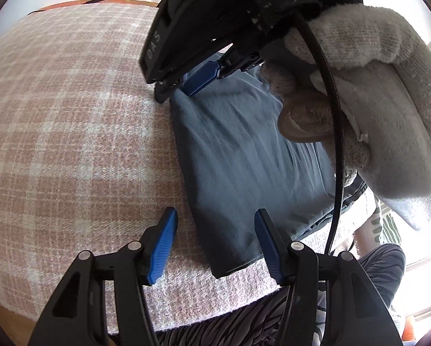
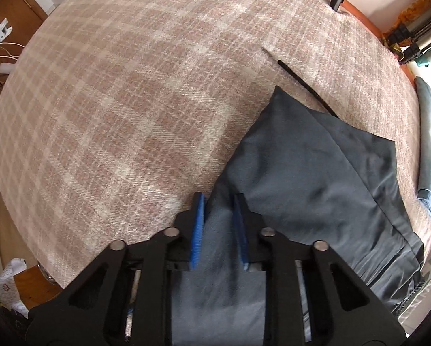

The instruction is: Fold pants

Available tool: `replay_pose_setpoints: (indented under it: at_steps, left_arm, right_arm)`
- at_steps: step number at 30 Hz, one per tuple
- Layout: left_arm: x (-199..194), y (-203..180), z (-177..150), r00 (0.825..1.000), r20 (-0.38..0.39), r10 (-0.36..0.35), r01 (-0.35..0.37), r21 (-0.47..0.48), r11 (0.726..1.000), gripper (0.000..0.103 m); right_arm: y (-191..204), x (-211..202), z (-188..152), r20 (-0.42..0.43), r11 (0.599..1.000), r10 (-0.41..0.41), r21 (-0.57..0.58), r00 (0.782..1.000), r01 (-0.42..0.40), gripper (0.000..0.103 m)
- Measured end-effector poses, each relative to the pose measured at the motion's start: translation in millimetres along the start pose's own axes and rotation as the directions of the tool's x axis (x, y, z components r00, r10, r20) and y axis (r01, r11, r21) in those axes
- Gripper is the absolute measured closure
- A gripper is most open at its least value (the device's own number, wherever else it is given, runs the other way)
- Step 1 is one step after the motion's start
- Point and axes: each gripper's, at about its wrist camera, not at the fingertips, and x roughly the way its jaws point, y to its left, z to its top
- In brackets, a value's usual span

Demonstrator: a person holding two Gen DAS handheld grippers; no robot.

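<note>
Hiding pants (image 1: pixel 244 144) far corner, gloved hand (image 1: pixel 374 86) — waistband cropped

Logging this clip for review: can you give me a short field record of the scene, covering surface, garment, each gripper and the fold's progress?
surface: plaid cloth over a table
garment: blue-grey pants, partly folded, lying flat
left gripper: open, jaws either side of the near corner of the pants, pads not pressing
right gripper: pointing down, fabric of the pants between its jaws
gloved hand: holding the right gripper
progress: fold not finished
</note>
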Motion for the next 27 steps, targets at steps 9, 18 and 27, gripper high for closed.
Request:
replay_pose_setpoints:
  at_steps: [9,18,27]
  left_arm:
    - [4.3,1.8,10.8,1.000,0.004,0.007,-0.007,-0.006,1.000,0.050]
    - [17.8,-8.0,23.1,0.998,0.011,-0.062,0.063,-0.035,0.997,0.080]
    - [12.0,-31.8,28.3,0.994,0.084,-0.067,0.065,0.035,0.997,0.098]
  right_arm:
    - [-46.8,-26.1,-13.4,0.084,0.983,0.161,0.075,0.983,-0.167,0.099]
    - [-74.1,-50.4,-21.1,0.128,0.972,0.213,0.076,0.969,-0.224,0.099]
    - [-50.5,-37.7,-1.0,0.104,0.988,0.145,0.031,0.984,-0.149,0.056]
